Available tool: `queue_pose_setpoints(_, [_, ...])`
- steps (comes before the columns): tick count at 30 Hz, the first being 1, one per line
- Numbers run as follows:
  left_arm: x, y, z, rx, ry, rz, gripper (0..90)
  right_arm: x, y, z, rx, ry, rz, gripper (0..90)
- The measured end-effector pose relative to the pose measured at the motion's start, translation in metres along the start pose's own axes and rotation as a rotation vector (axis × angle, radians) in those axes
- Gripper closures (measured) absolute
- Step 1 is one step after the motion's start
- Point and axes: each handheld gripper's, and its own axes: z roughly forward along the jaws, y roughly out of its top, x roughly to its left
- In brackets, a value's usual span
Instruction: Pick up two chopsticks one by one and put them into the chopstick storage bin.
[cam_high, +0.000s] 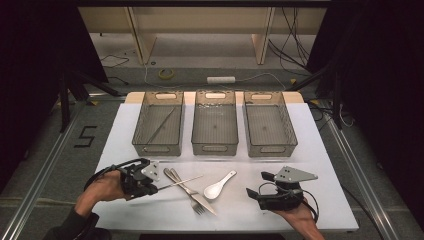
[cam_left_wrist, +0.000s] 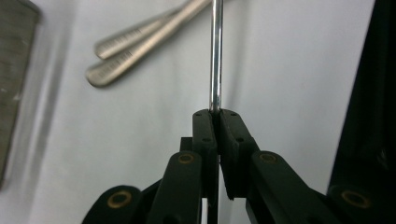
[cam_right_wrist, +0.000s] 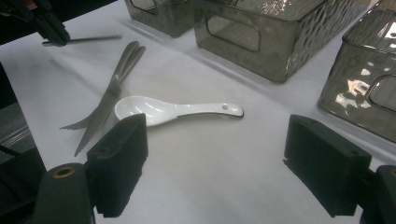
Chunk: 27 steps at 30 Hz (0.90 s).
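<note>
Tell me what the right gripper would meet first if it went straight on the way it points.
Probably the white spoon: it lies straight ahead between the open fingers of the right gripper, with bare table before it. The knife and fork sit off to one side.

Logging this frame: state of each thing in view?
Left tool: shut on chopstick.
Right tool: open, holds nothing.
Chopstick: gripped at one end, off the table.
Spoon: lying bowl up.
Fork: lying flat beside knife.
Left bin: holds one chopstick.
Middle bin: empty.
Right bin: empty.
</note>
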Motion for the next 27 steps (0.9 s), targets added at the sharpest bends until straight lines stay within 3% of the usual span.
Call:
queue_pose_setpoints(3, [0.007, 0.004, -0.003, -0.061, 0.040, -0.083, 84.9, 0.000, 0.000, 0.000, -0.002, 0.000, 0.000, 22.5])
queue_pose_setpoints(11, [0.024, 0.010, -0.013, -0.167, 0.111, -0.228, 85.0, 0.000, 0.000, 0.000, -0.006, 0.000, -0.004, 22.5])
queue_pose_setpoints(16, [0.035, 0.016, -0.020, -0.194, 0.147, -0.284, 84.9, 0.000, 0.000, 0.000, -0.008, -0.003, -0.004, 22.5])
queue_pose_setpoints(27, [0.059, 0.031, -0.038, -0.287, 0.229, -0.361, 85.0, 0.000, 0.000, -0.001, -0.007, -0.002, -0.005, 22.5])
